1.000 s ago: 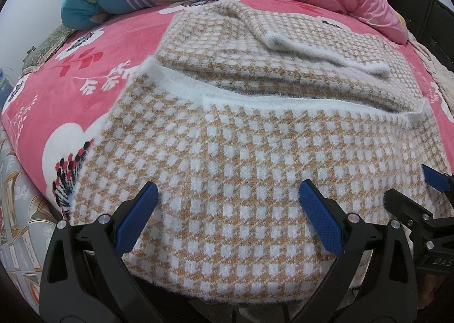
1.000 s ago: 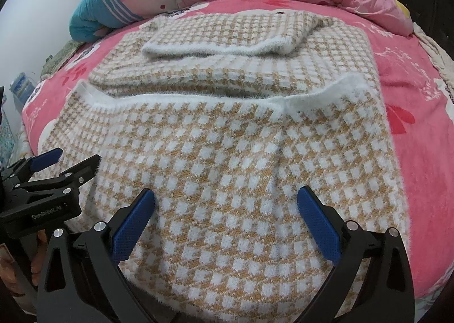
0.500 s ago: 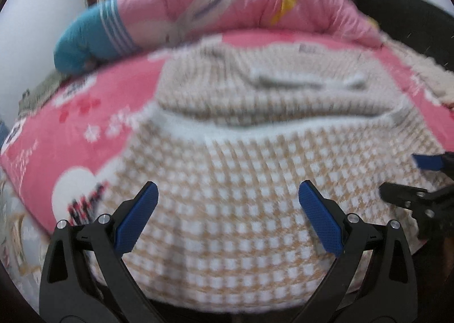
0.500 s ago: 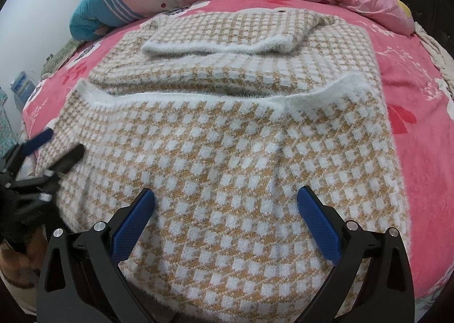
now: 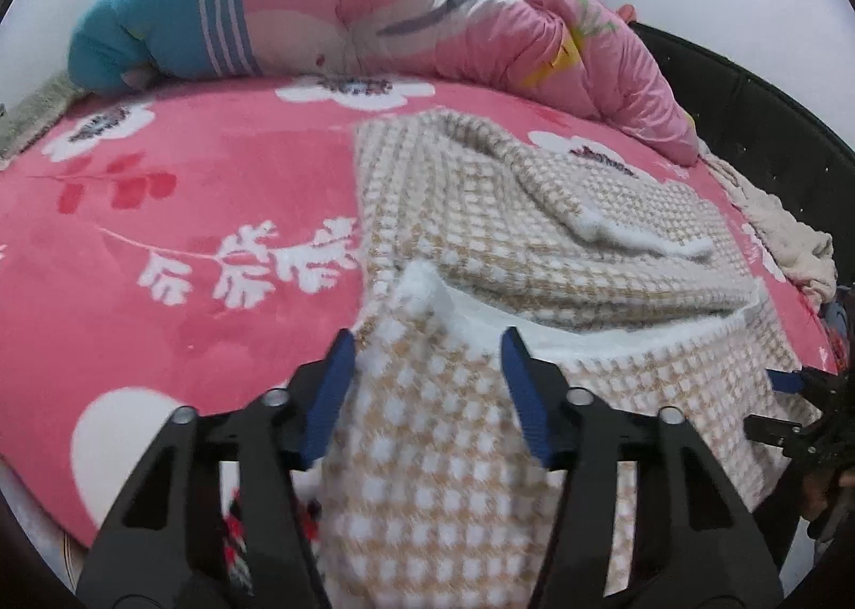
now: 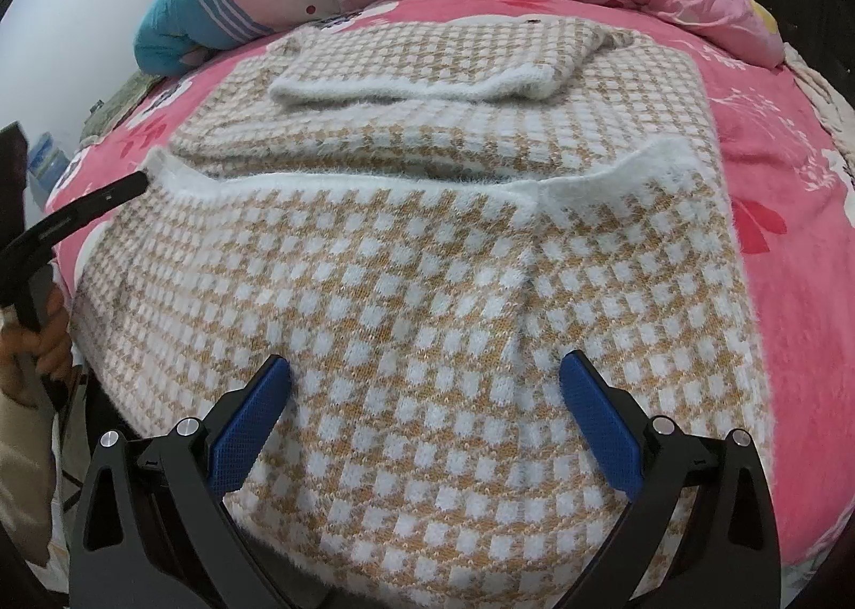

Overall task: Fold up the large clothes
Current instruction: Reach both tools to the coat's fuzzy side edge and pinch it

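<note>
Fuzzy tan-and-white checked knit, the sweater [image 6: 417, 288], lies half-folded on the pink floral bedspread [image 5: 176, 213]. My right gripper [image 6: 425, 395] hovers wide open over its near hem, touching nothing. My left gripper [image 5: 427, 374], at the sweater's 9 o'clock corner, has just been closing, with the white-trimmed edge between its jaws; contact unclear. At 12 o'clock, the rolled pink quilt [image 5: 427, 15] lies beyond.

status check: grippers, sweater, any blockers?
Left gripper just been closing, sweater corner between its jaws, not pinched. Right gripper open over sweater's near part. Sweater part-folded on bed. Nothing in the way.
</note>
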`<state>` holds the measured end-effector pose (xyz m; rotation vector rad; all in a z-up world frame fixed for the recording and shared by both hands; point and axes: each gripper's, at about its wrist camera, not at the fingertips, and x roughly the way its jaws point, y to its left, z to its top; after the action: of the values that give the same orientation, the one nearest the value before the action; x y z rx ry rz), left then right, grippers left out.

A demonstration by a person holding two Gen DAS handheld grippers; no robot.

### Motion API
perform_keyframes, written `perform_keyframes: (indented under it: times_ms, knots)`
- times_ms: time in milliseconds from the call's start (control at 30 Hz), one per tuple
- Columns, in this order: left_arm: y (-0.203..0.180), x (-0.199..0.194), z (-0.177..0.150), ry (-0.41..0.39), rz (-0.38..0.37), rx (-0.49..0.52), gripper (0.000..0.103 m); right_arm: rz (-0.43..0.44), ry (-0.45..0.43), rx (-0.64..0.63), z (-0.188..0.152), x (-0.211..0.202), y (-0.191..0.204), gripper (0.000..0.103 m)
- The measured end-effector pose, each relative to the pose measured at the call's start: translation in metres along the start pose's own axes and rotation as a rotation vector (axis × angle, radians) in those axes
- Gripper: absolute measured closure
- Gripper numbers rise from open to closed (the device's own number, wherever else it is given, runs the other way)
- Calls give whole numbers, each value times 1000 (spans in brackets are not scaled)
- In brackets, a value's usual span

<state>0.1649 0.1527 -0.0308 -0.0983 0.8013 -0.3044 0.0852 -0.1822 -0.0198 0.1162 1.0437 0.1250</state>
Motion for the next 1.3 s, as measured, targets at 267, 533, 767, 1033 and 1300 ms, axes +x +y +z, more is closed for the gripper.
perform_keyframes:
  times_ms: [267,533,767,1033,1300]
  knots:
    - [-17,-19,-1,-41,-171,12,65,0,0,0,2,1,0,6]
    - [3,13,5,71,-146,-78,65,3,2,-4,1,1,0,6]
    - [12,24,11,174,-301,-131,62,9,4,-4,1,1,-1,6]
    - [-8,23,-9,200,-114,-63,66,26,2,-10,0,-2,-2,6]
    - [-37,23,-15,158,64,41,64,114,-112,131,-9,-55,-54,6]
